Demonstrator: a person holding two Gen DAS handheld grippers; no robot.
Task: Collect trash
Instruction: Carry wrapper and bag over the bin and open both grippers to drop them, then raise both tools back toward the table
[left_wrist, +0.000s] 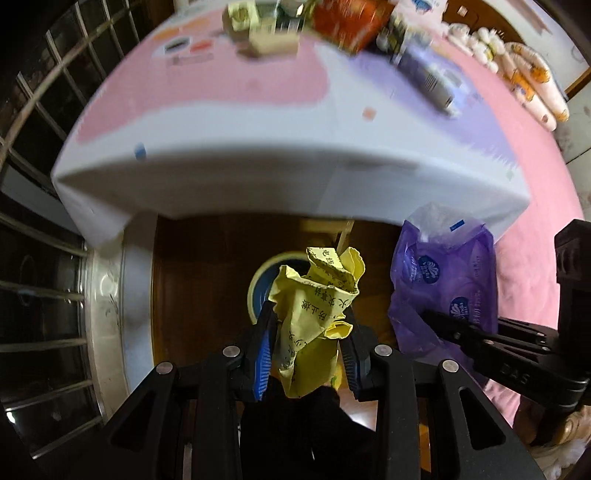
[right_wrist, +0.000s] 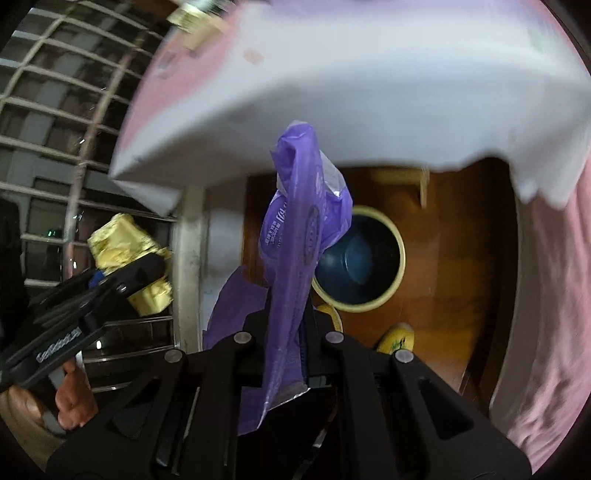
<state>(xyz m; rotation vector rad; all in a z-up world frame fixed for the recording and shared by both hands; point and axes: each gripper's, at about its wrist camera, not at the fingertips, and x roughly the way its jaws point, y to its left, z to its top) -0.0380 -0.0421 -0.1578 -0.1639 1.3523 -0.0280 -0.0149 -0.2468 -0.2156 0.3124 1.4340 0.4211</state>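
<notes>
My left gripper (left_wrist: 308, 314) is shut on a crumpled yellow paper (left_wrist: 317, 317) with black print, held above the floor in front of the table. My right gripper (right_wrist: 290, 299) is shut on an empty purple plastic tissue wrapper (right_wrist: 295, 229). The wrapper (left_wrist: 447, 280) also shows to the right in the left wrist view, and the yellow paper (right_wrist: 125, 251) shows at left in the right wrist view. A round bin (right_wrist: 373, 299) with a cream rim and dark blue inside stands on the wooden floor below; the yellow paper partly hides the bin (left_wrist: 258, 280) in the left wrist view.
A table (left_wrist: 229, 110) with a white, pink and lilac cloth overhangs the bin. On its far side lie boxes, a red packet (left_wrist: 351, 22) and a dark can (left_wrist: 428, 74). A barred window (left_wrist: 40, 155) is at left. A yellow slipper (right_wrist: 397, 338) is on the floor.
</notes>
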